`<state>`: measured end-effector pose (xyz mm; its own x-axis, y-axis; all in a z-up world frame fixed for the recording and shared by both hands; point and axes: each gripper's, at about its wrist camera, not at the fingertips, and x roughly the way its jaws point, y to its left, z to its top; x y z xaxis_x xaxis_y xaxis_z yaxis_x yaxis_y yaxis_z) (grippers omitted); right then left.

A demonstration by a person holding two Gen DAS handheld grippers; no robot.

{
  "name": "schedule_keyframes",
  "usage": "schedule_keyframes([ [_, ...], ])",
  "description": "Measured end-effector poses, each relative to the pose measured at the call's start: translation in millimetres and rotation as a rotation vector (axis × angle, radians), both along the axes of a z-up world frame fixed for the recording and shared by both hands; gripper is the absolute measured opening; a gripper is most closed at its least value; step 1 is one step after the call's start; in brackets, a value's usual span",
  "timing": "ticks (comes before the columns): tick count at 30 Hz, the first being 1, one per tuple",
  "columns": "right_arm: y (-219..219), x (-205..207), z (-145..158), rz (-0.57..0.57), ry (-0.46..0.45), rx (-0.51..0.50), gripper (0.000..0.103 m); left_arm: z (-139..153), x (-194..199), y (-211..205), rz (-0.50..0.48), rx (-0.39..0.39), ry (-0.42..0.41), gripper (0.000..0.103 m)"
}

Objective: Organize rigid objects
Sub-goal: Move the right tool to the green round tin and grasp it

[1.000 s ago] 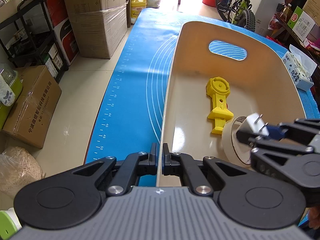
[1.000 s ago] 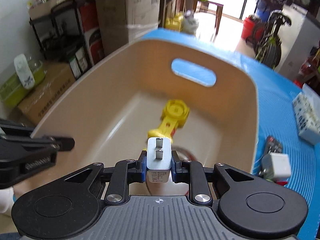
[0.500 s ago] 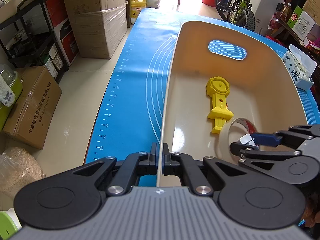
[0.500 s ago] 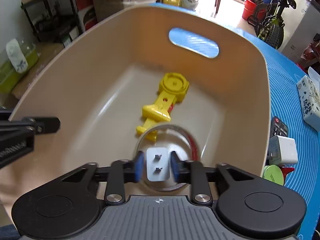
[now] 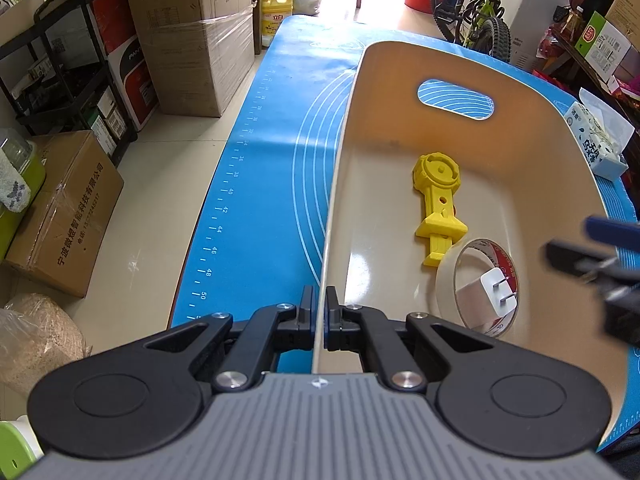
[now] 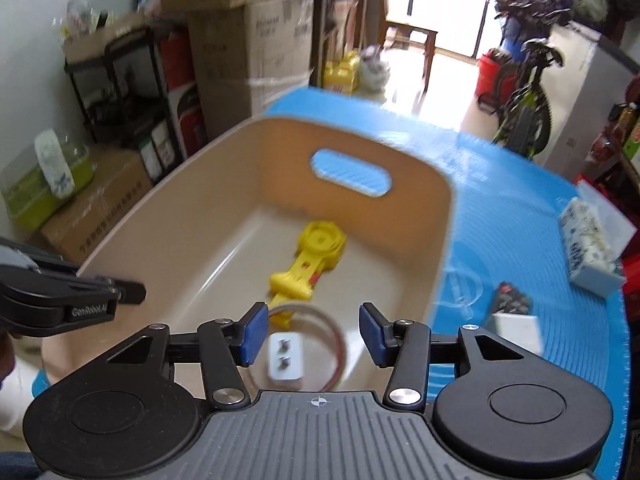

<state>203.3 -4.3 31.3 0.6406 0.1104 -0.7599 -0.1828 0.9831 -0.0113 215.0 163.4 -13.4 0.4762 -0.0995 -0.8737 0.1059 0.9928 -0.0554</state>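
A blue mat (image 5: pixel 272 160) covered the table in a room crowded with cardboard boxes (image 5: pixel 192 20) and a bicycle (image 5: pixel 480 12). On it stood a beige bin (image 6: pixel 208 216) holding a yellow toy (image 5: pixel 438 204) and a tape roll (image 5: pixel 444 280) ringing the white charger (image 6: pixel 285 360). The left claw (image 5: pixel 319 312) pinched the bin's rim; the right claw (image 6: pixel 312 334), jaws just spreading, hung empty above the charger.

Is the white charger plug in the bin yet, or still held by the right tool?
In the bin. The charger plug lies inside the tape roll on the bin floor, prongs up; the right tool has just opened, nothing between its fingers.
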Motion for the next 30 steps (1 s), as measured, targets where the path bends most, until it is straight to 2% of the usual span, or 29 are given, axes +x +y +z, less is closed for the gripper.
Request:
schedule_keyframes([
  [5,-42,-9,15,-0.080,-0.071,-0.006,0.065,0,0,0,0.000,0.002,0.000,0.005],
  [12,-92,-4,-11,-0.186,-0.056,-0.035,0.066,0,0,0,0.000,0.002,0.000,0.005],
  [21,-105,-5,-66,-0.176,0.016,-0.075,0.066,0,0,-1,0.000,0.002,0.000,0.005],
  [30,-110,0,-87,-0.179,0.044,-0.084,0.066,0,0,-1,0.001,0.002,0.000,0.005],
])
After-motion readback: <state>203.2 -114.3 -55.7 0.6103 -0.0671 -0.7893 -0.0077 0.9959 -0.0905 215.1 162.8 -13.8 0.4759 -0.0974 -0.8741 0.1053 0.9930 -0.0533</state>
